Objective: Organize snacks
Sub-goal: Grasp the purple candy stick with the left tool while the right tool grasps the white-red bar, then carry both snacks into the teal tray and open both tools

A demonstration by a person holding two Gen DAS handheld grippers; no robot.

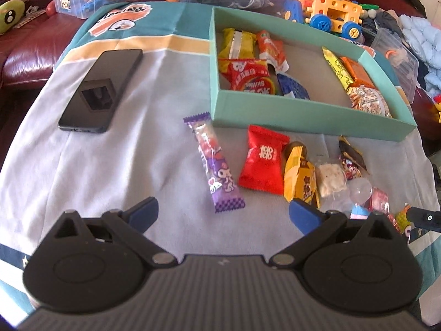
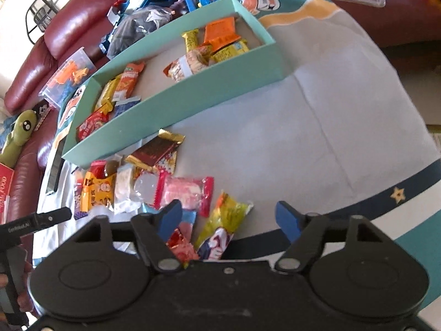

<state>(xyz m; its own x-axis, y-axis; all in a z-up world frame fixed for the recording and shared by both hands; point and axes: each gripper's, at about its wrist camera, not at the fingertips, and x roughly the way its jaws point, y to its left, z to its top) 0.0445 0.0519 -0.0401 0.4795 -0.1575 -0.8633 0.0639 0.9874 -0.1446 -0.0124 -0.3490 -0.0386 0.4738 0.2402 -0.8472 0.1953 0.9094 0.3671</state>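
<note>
Two open tongs angled steeply downward

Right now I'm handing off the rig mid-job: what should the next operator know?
Left hand-held gripper: open, empty, over the cloth near the purple candy stick.
Right hand-held gripper: open, empty, above the loose snack pile.
Done: several snacks already lie in the teal box.
Left: the purple stick, the red packet and the pile still sit on the cloth.

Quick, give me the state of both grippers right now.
Left gripper: open, holding nothing, above the cloth near the purple candy bar.
Right gripper: open, nothing held, over the yellow-green snack packet.
</note>
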